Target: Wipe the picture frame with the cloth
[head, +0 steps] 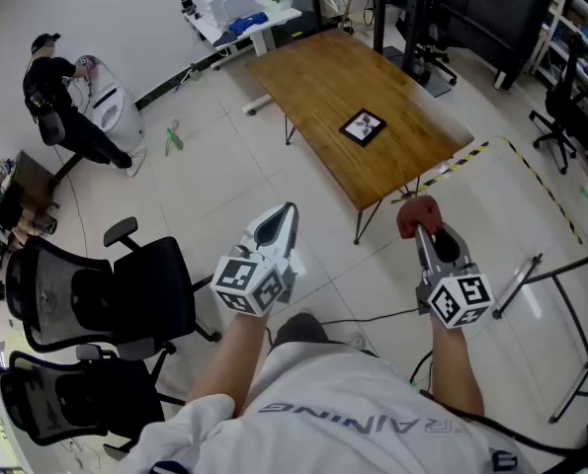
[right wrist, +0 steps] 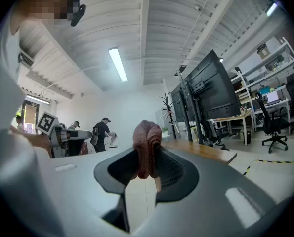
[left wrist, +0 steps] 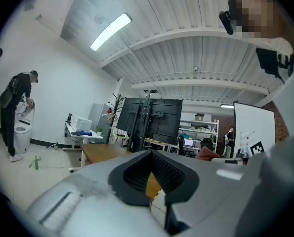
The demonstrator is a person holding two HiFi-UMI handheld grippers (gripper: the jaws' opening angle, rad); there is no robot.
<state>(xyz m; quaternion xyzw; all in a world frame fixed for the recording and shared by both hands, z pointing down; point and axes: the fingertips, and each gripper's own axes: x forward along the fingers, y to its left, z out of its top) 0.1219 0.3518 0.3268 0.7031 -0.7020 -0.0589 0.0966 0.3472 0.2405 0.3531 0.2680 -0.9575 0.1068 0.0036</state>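
A small black picture frame lies flat near the near end of a long wooden table, well ahead of both grippers. My right gripper is held over the floor short of the table's near corner, shut on a bunched dark red cloth. In the right gripper view the cloth sticks up between the jaws, with the table's edge beyond. My left gripper hangs over the floor to the left, shut with nothing in it. The left gripper view shows the table far ahead.
Two black office chairs stand at my left. A person bends over a white unit at the far left. Yellow-black tape marks the floor beside the table. A metal stand rises at the right.
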